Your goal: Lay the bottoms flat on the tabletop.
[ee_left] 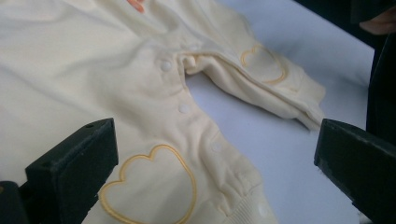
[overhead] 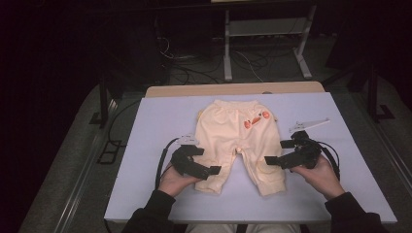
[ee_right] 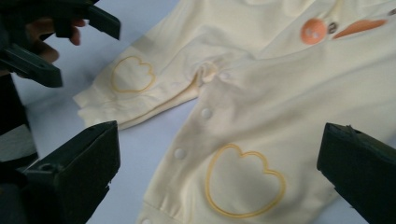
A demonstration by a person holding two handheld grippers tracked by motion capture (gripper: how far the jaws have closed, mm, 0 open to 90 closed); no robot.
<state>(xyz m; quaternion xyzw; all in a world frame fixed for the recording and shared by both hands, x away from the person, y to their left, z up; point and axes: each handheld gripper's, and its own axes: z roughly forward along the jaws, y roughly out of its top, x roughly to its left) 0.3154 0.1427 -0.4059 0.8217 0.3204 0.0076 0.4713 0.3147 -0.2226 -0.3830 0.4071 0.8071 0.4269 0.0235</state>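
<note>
A pair of pale yellow baby trousers (overhead: 238, 141) is lying flat in the middle of the white table top (overhead: 160, 121), waistband pointing away from the person and the two legs spreading toward the near edge. The left gripper (overhead: 206, 162) is hovering just over the cuff end of the leg on the left, its black jaws standing wide apart with nothing between them; in the left gripper view the cloth is lying loose below the jaws, untouched by the pads. The right gripper (overhead: 279, 151) is sitting beside the other leg, its jaws likewise gaping fully and holding nothing, the fabric lying slack beneath them in the right gripper view. An embroidered heart outline (ee_right: 245, 179) in a deeper yellow is showing on each knee, and a row of snap fasteners (ee_right: 180, 153) is running along the inner seam. Near the waist an orange appliqué (overhead: 256, 120) is showing, with an orange button (ee_right: 314, 30) beside it. No lettering, label or brand mark on the garment is readable in these views; a small dark mark beside the button is too blurred to make out.
</note>
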